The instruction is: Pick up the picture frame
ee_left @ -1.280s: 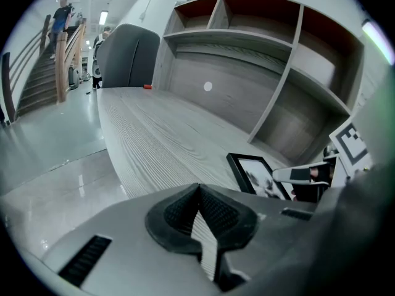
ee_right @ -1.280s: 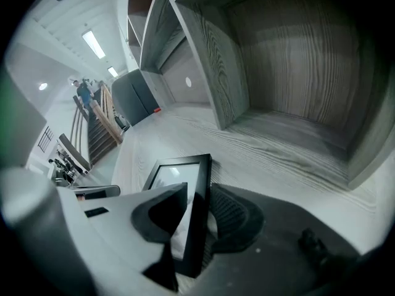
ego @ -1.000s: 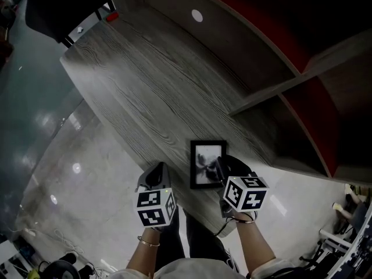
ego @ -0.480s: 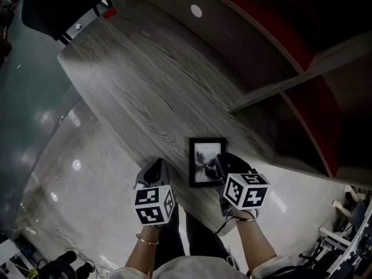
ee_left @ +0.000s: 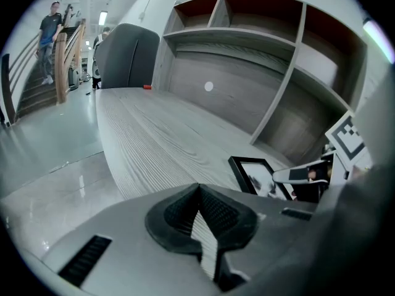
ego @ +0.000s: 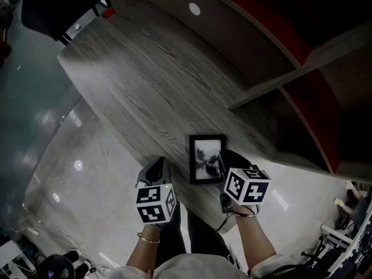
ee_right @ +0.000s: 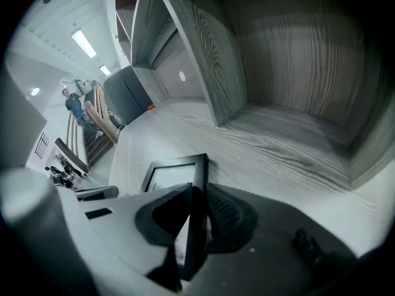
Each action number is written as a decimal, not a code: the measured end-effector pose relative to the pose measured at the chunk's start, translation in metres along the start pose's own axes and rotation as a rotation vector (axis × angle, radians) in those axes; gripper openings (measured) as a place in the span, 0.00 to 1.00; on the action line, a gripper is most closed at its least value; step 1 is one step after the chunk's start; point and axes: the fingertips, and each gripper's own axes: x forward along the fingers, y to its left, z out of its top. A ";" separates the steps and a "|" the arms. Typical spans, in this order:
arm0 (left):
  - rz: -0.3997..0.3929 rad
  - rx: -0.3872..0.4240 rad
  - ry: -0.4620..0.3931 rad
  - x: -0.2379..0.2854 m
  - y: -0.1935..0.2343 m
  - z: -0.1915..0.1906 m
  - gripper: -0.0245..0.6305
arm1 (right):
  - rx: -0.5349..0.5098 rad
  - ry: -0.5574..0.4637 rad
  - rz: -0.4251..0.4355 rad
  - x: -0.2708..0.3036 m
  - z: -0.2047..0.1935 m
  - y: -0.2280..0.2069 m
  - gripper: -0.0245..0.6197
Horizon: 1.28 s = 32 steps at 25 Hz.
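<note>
A black picture frame (ego: 206,158) holding a grey photo lies near the front edge of the grey wooden desk (ego: 145,80). My right gripper (ego: 222,166) is shut on its right-hand edge; in the right gripper view the frame's (ee_right: 176,171) dark rim runs between the two pads of that gripper (ee_right: 192,193). My left gripper (ego: 157,173) hovers just left of the frame, apart from it, over the desk's edge. Its jaws (ee_left: 199,193) are shut with nothing in them. The left gripper view shows the frame (ee_left: 256,174) and the right gripper (ee_left: 302,176) at the right.
A shelf unit (ego: 273,92) with red back panels rises behind the desk, its divider close beyond the frame. A dark chair (ego: 58,7) and a small red object (ego: 110,13) are at the far left end. Glossy floor (ego: 75,173) lies below the desk's front edge.
Almost nothing differs. Both grippers and the frame sit slightly higher in the head view, and the right gripper keeps its hold on the frame's edge.
</note>
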 end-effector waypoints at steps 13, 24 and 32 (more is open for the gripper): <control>-0.001 0.018 -0.002 -0.012 -0.002 0.002 0.06 | 0.050 -0.048 0.015 -0.012 0.000 0.004 0.17; -0.009 0.041 -0.022 -0.025 -0.009 0.010 0.06 | 0.079 -0.102 0.023 -0.031 0.008 0.008 0.17; -0.033 0.057 -0.055 -0.042 -0.023 0.022 0.06 | 0.076 -0.155 0.025 -0.055 0.020 0.017 0.17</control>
